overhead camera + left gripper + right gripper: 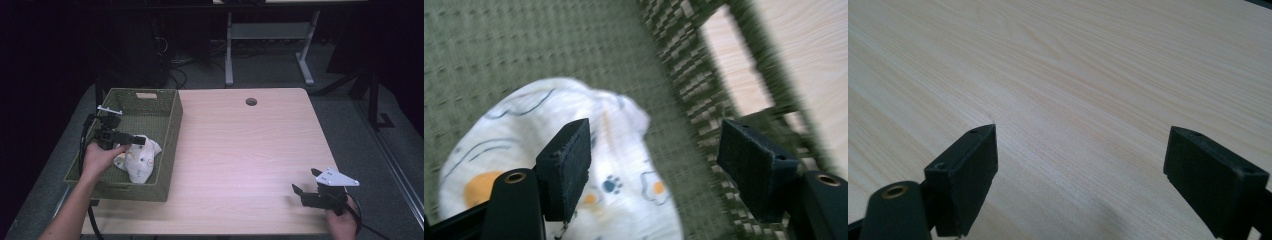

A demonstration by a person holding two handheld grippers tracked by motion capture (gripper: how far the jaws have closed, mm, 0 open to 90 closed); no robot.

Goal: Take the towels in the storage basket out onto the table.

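- Left hand-held gripper [651,165] hangs wide open over a printed white cloth [574,165] inside the green woven basket [165,145], basket wall close beside it.
- Right hand-held gripper [1080,180] gapes empty above the bare wooden surface [240,150].

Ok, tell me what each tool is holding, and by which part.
Nothing is held. The left tool hangs open over the cloth in the basket; the right tool is open over the table.

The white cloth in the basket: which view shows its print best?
The left gripper view: the cloth sits close beneath the tongs, paw and orange prints visible, though blurred. The high view gives it small inside the basket. The right gripper view looks at bare table.
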